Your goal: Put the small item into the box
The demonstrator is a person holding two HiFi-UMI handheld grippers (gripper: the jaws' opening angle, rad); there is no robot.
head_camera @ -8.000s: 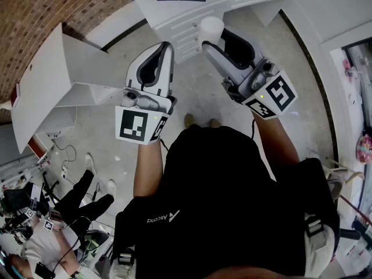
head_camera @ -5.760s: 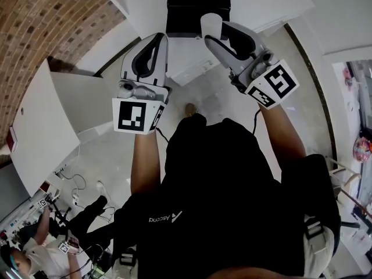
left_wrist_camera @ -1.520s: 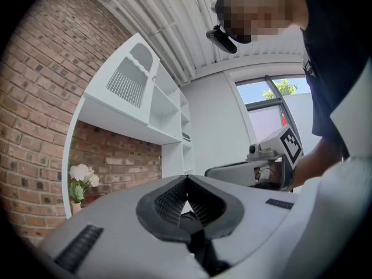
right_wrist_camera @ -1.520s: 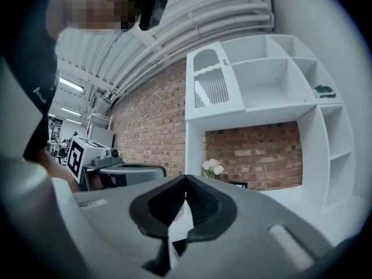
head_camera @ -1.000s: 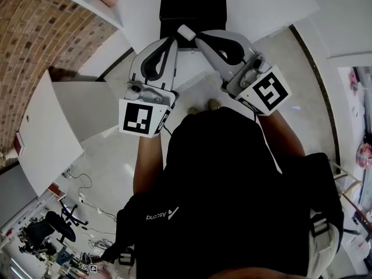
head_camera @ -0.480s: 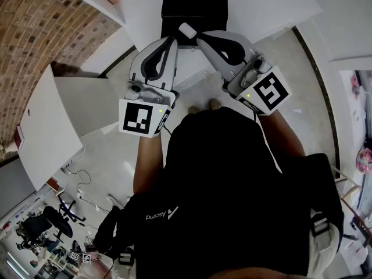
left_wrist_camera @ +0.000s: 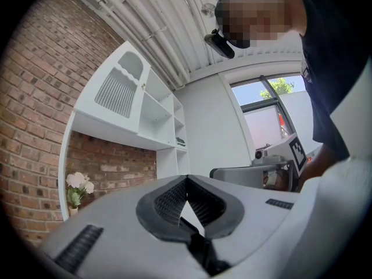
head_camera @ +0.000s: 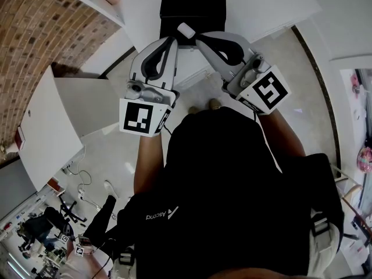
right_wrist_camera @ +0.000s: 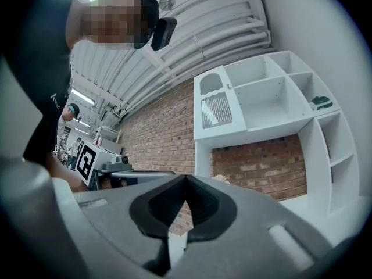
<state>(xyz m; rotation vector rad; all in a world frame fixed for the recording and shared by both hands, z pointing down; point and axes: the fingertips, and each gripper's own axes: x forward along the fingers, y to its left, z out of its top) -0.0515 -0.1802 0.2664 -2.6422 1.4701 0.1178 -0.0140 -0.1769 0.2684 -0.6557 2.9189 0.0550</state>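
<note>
**Get the item fully over the box before letting go**

Right gripper (head_camera: 196, 38): jaws pressed together, with the small white item (head_camera: 186, 31) poking out at the tips, so I read it as pinched. The right gripper view shows the pads meeting with only a white sliver in the gap below; the item itself isn't clear there. Left gripper (head_camera: 168, 40): jaws together, nothing between them, just beside the right one. The item sits over the near edge of the black box (head_camera: 192, 4) on the white table (head_camera: 267, 4), not in yet. I can't tell its height above the rim, or whether the box top is open.

How I'd do it:
- Push the right tips forward until the item is well past the rim.
- Lower a little, then spread the jaws.
- Hold the left off the box edge, since it's close enough to bump it.
- Make no quick swings, because the hold looks to be only at the tips.
</note>
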